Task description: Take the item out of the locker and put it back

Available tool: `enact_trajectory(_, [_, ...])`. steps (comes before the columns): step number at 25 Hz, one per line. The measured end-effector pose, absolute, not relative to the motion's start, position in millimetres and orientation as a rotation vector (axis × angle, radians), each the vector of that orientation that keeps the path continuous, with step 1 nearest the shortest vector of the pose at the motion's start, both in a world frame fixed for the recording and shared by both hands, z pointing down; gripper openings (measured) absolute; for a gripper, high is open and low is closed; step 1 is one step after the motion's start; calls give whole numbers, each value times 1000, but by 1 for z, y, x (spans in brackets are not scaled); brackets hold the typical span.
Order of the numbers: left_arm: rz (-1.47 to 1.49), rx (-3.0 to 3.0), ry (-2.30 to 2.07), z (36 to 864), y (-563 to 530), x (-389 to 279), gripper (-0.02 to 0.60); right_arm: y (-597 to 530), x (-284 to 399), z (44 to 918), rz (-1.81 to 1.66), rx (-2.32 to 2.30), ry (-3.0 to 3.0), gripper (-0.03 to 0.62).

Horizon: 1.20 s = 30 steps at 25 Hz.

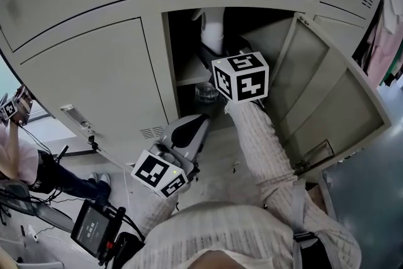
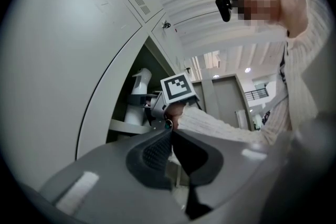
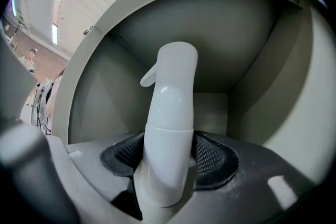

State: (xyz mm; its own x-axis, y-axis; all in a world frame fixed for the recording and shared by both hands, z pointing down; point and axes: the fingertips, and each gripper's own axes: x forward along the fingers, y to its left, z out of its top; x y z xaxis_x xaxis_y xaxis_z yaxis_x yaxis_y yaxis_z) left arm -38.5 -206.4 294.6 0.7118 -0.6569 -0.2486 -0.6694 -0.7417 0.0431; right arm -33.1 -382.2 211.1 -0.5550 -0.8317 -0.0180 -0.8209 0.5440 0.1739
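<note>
The right hand-held gripper [image 3: 168, 157] is squeezing the neck of the white spray bottle [image 3: 170, 107], which is standing inside the open locker [image 3: 252, 60] mid-frame, so taking it out and putting it back both look undone, while the left hand-held gripper [image 2: 169, 155] is hanging clenched and empty.

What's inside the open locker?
A white spray bottle stands upright on the shelf, with the right gripper fingers against its sides. Below the shelf something clear shows dimly; the rest is dark or hidden behind the sleeve.
</note>
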Motion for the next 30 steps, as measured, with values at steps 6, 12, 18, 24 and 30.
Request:
enact_trajectory(6, [396, -2850, 1126, 293, -204, -42, 8, -381, -31, 209, -204, 1440, -2721, 278])
enact_trajectory(12, [405, -2844, 1148, 292, -202, -45, 8, -368, -24, 201, -195, 1446, -2747, 278])
enact_trajectory(18, [388, -2852, 1127, 294, -198, -37, 8, -355, -20, 204, -121, 1395, -2800, 278])
enact_trajectory(24, [384, -2876, 1099, 295, -194, -30, 8, -343, -14, 207, -100, 1387, -2799, 278])
enact_trajectory(30, [380, -2894, 1090, 297, -192, -29, 8, -326, -10, 210, -102, 1374, -2813, 278])
